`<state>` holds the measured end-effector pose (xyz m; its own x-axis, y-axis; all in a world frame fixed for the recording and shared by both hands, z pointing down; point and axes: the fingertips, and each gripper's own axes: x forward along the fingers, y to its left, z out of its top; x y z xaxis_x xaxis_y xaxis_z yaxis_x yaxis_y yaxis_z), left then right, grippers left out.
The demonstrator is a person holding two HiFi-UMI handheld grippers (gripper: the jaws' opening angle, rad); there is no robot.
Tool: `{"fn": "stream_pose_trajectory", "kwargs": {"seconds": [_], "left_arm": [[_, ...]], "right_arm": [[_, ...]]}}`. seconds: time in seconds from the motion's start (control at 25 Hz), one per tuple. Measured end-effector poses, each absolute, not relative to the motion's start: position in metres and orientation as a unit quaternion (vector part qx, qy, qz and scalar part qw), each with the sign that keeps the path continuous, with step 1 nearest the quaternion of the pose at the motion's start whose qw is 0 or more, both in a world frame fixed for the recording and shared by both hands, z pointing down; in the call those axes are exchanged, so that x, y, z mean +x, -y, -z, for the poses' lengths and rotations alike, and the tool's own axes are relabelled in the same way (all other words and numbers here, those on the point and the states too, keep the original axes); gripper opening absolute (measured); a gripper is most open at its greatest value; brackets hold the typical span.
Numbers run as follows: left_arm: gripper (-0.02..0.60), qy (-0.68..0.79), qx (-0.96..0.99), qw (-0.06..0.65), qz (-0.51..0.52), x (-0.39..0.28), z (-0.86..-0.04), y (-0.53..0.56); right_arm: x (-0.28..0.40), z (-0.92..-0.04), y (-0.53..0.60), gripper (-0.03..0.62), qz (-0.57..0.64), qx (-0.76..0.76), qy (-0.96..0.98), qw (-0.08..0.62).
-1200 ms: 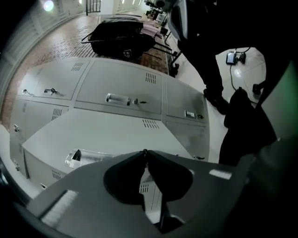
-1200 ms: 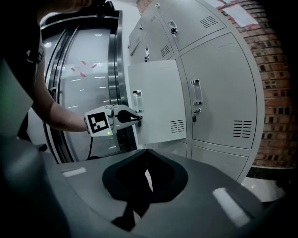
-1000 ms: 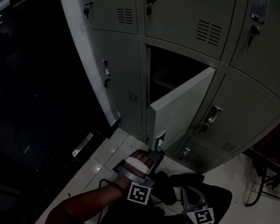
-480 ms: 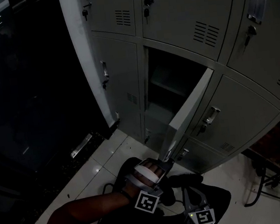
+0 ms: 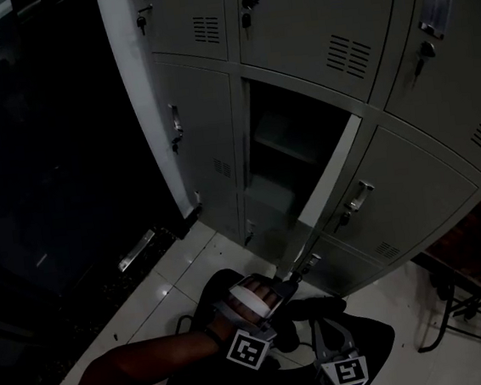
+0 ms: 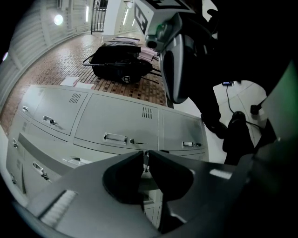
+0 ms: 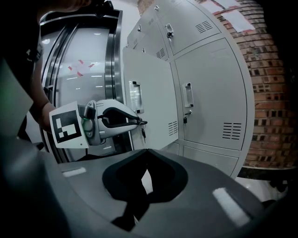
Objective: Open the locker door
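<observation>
A wall of grey lockers [image 5: 411, 186] fills the far side of the floor [image 5: 188, 261]. One compartment [image 5: 279, 149] in its middle row stands open and dark.

The locker door [image 5: 332, 173] hangs from its hinge on the right side of that opening. It is swung out towards the person, so the head view shows it almost edge-on. Its long axis is upright and its free edge is the near one, low down by the left hand. The task looks mostly done, as the door is already well clear of its frame.

The left gripper [image 5: 292, 276] is at that free edge, pointing into the door from the person's side. The right gripper [image 7: 146, 152] hangs back behind and to the right, well away from the door, so the left is plainly the nearer one. Its jaws are together with nothing between them.

The left jaws are only a thin slit apart and have just been opening a little. A thin piece of metal sits between them and the pads look to be on it. I take it for the key [image 7: 142, 134] in the door's lock, near the lower part of the free edge.

Any further swing would carry that free edge to the right, away from the opening, with the left hand leading.
</observation>
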<state>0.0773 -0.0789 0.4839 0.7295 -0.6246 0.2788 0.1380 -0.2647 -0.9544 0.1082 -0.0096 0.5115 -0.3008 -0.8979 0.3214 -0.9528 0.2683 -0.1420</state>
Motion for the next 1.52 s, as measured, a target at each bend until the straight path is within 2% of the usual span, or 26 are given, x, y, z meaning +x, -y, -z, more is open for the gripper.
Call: {"fn": "stream_pose_trajectory", "kwargs": {"seconds": [0.2, 0.36, 0.72, 0.88, 0.96, 1.16, 1.52], "left_arm": [[0.055, -0.166, -0.757, 0.555, 0.304, 0.076, -0.473, 0.062], [0.049, -0.159, -0.817, 0.480, 0.277, 0.073, -0.469, 0.043], [0.031, -0.164, -0.958, 0.161, 0.173, 0.064, -0.469, 0.029], [0.012, -0.156, -0.982, -0.018, 0.101, 0.059, -0.468, 0.031], [0.012, -0.156, -0.981, -0.075, 0.084, 0.055, -0.474, 0.033], [0.011, -0.149, -0.980, -0.115, 0.070, 0.052, -0.485, 0.028], [0.011, -0.141, -0.980, -0.126, 0.061, 0.055, -0.481, 0.028]], "right_arm": [[0.112, -0.512, 0.008, 0.002, -0.155, 0.588, 0.788, 0.089], [0.115, -0.512, 0.005, 0.002, -0.155, 0.591, 0.786, 0.093], [0.126, -0.496, 0.000, 0.002, -0.137, 0.600, 0.783, 0.094], [0.129, -0.491, -0.003, 0.002, -0.136, 0.601, 0.783, 0.087], [0.129, -0.489, -0.003, 0.002, -0.136, 0.603, 0.781, 0.085], [0.130, -0.488, -0.004, 0.003, -0.136, 0.606, 0.780, 0.080], [0.124, -0.485, -0.006, 0.002, -0.116, 0.597, 0.789, 0.088]]}}
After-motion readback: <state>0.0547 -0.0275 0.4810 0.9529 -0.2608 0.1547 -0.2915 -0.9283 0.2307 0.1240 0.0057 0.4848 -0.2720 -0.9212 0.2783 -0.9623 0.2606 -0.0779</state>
